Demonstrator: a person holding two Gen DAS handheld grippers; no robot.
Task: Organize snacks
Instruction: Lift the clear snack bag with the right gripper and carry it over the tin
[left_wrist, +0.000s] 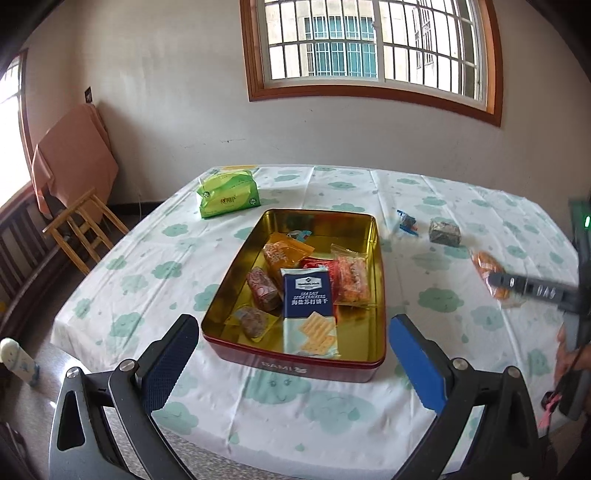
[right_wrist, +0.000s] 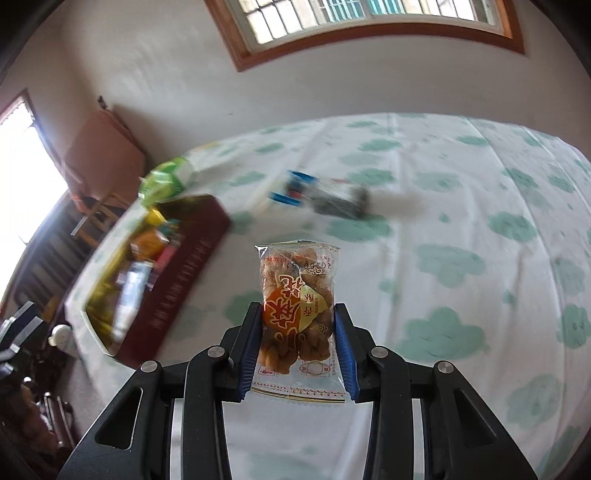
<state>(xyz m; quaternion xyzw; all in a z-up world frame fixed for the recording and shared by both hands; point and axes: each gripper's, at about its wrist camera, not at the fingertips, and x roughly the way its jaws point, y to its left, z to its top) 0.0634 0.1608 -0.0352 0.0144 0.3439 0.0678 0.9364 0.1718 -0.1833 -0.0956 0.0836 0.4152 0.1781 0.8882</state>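
With several packets already in the gold-lined rectangular tin (left_wrist: 236, 254), the right gripper (right_wrist: 297, 328) clenches a clear fried-snack packet (right_wrist: 295, 295), the left gripper (left_wrist: 291, 332) is released, and two small wrapped snacks (left_wrist: 445, 230) wait on the table (left_wrist: 443, 192).

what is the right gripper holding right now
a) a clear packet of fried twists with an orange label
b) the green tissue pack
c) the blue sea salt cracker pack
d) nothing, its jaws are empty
a: in the right wrist view the right gripper has its pads pressed on both sides of the clear snack packet, while the blue cracker pack lies in the tin and the green tissue pack sits on the table.
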